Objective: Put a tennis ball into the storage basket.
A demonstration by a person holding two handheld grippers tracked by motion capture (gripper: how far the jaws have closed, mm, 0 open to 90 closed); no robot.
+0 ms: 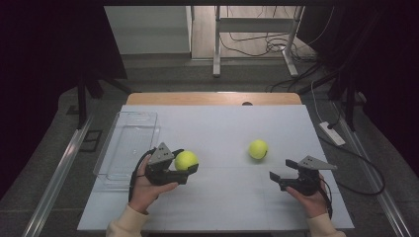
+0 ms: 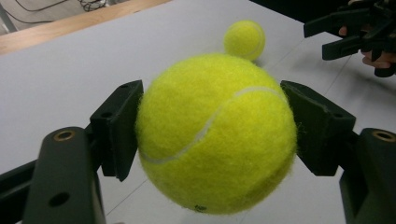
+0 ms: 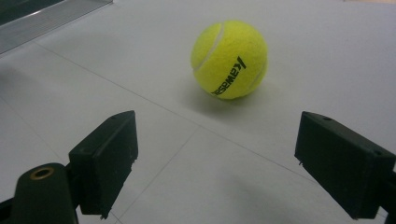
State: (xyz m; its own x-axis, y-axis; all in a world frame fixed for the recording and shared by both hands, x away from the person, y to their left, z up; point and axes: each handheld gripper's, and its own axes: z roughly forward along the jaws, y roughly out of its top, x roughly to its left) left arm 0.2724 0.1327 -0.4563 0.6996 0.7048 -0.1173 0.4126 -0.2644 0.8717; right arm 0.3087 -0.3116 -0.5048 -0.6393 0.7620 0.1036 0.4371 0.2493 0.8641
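Fuzzy yellow felt fills my nearest view: a tennis ball (image 2: 217, 135), round, with a pale curved seam, is clamped between the flat black pads of my left gripper (image 1: 184, 167). Both pads press into its nap, and it hangs clear of the table (image 1: 222, 128), a smooth white sheet crossed by thin lines. My right gripper (image 1: 277, 177) has its blocky matte jaws spread wide with nothing between them. Ahead of them the second ball (image 3: 229, 59) rests on the sheet, black lettering printed across its fuzz. Left of my left hand (image 1: 144, 190) sits a clear plastic bin (image 1: 129, 143), rectangular, with rounded corners.
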